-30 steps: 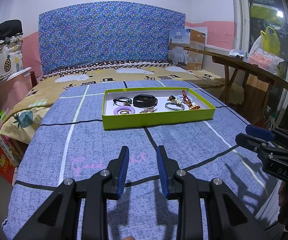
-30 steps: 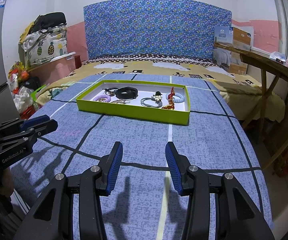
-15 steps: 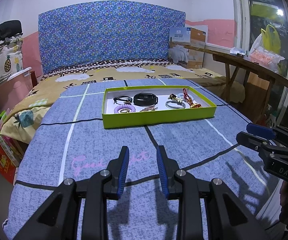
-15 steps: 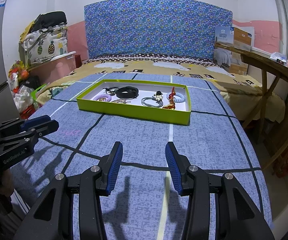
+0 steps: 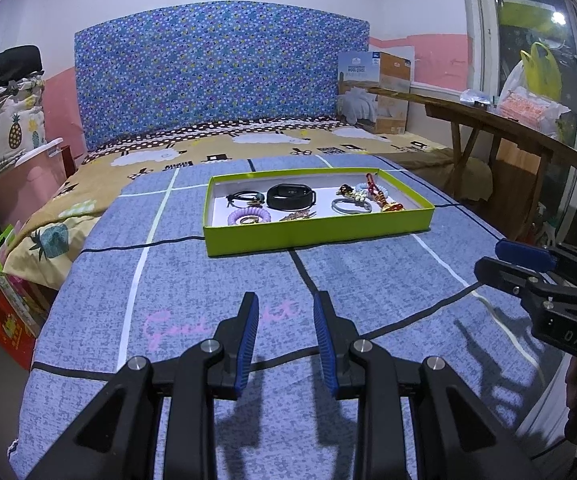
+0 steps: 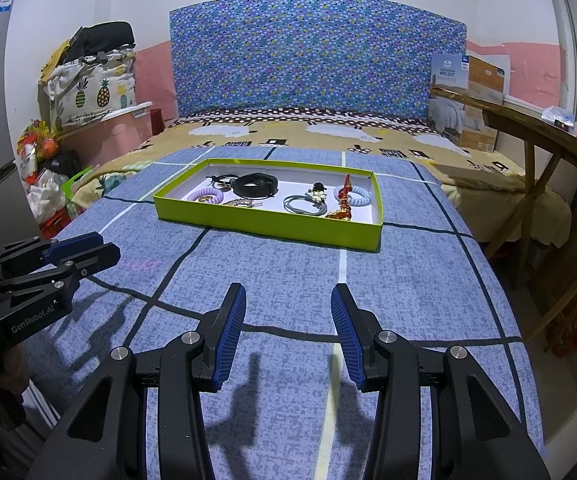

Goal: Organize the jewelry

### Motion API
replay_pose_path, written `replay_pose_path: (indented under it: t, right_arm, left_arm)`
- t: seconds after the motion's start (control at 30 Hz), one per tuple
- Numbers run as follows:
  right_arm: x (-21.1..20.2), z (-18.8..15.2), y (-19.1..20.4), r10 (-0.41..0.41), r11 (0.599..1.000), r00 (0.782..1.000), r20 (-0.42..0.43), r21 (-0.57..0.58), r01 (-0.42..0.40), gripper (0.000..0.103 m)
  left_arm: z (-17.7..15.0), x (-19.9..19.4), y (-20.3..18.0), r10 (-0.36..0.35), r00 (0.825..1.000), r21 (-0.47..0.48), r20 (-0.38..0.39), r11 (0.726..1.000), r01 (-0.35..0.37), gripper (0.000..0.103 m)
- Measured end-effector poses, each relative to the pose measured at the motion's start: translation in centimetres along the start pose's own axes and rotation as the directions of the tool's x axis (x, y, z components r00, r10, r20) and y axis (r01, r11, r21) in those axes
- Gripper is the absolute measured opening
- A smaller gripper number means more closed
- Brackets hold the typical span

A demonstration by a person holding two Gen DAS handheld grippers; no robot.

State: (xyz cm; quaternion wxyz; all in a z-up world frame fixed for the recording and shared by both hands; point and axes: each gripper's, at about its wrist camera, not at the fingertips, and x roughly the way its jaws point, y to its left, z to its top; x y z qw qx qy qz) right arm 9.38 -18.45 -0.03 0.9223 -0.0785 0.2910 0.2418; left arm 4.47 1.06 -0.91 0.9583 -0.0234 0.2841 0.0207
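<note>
A lime-green tray (image 5: 316, 236) (image 6: 264, 226) lies on the blue bedspread ahead of both grippers. Inside it are a black band (image 5: 291, 196) (image 6: 255, 185), a purple coil tie (image 5: 248, 216) (image 6: 205, 196), a grey ring (image 5: 346, 207) (image 6: 304, 204), a red and gold charm (image 5: 380, 198) (image 6: 343, 200), a pale blue coil (image 6: 355, 196) and a gold clip (image 5: 296, 216). My left gripper (image 5: 284, 320) hovers open over the near bedspread, nothing between its blue pads. My right gripper (image 6: 286, 316) is open too, and empty. Each shows at the other view's edge.
The patterned headboard (image 5: 216, 80) stands behind the bed. A wooden table (image 5: 508, 124) with bags runs along the right. A cardboard box (image 5: 372, 92) sits at the bed's far right corner. Pineapple-print bags (image 6: 92, 92) and clutter are piled at the left.
</note>
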Motion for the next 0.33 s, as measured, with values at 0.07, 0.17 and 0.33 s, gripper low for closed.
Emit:
replay_pose_path:
  t: [0.07, 0.17, 0.33]
  right_arm:
    - [0.01, -0.01, -0.08, -0.001, 1.0, 1.0, 0.0, 0.0, 0.001, 0.045]
    - [-0.02, 0.01, -0.02, -0.001, 1.0, 1.0, 0.0, -0.001, 0.001, 0.045]
    - [-0.02, 0.03, 0.01, -0.001, 1.0, 1.0, 0.0, 0.0, 0.001, 0.045]
  left_arm:
    - [-0.08, -0.06, -0.01, -0.002, 1.0, 0.002, 0.001, 1.0, 0.002, 0.03]
    - [0.02, -0.02, -0.29, 0.001, 1.0, 0.006, 0.001, 1.0, -0.001, 0.03]
    - [0.02, 0.03, -0.17, 0.001, 1.0, 0.0, -0.005, 1.0, -0.001, 0.03]
